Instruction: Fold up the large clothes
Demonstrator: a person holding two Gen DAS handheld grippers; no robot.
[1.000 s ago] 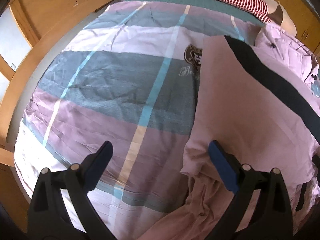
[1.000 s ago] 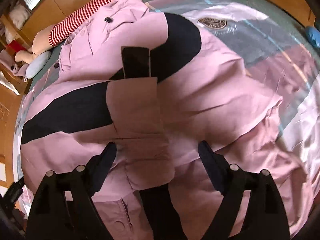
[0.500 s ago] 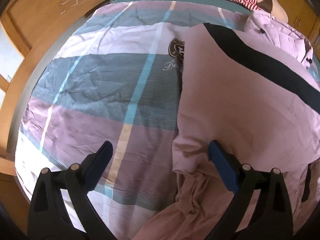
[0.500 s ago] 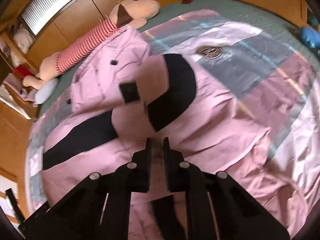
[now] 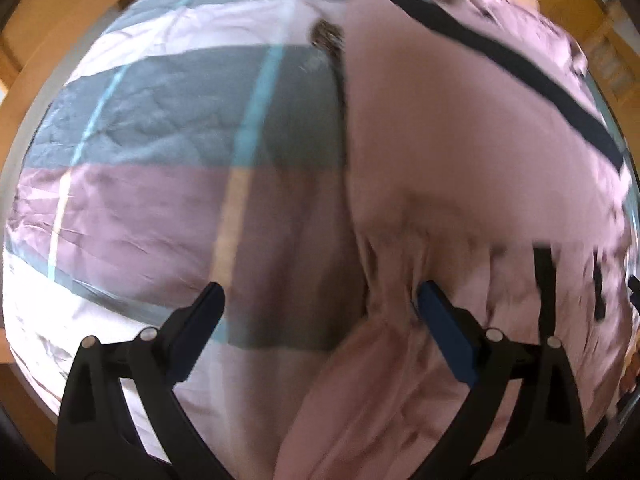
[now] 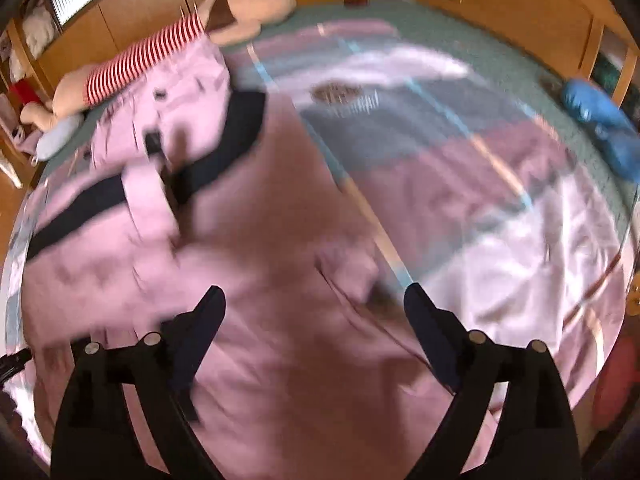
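While hovering over the bed, left gripper spread wide and empty, striped quilt under its left jaw, pink garment from mid-gap rightward, right gripper just reopened wide, nothing pinched, garment's pink cloth beneath and leftward, quilt beyond right jaw

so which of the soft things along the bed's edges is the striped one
The long plush toy beside the pink garment's collar: it has red and white stripes. The blue item on the opposite side is plain blue.
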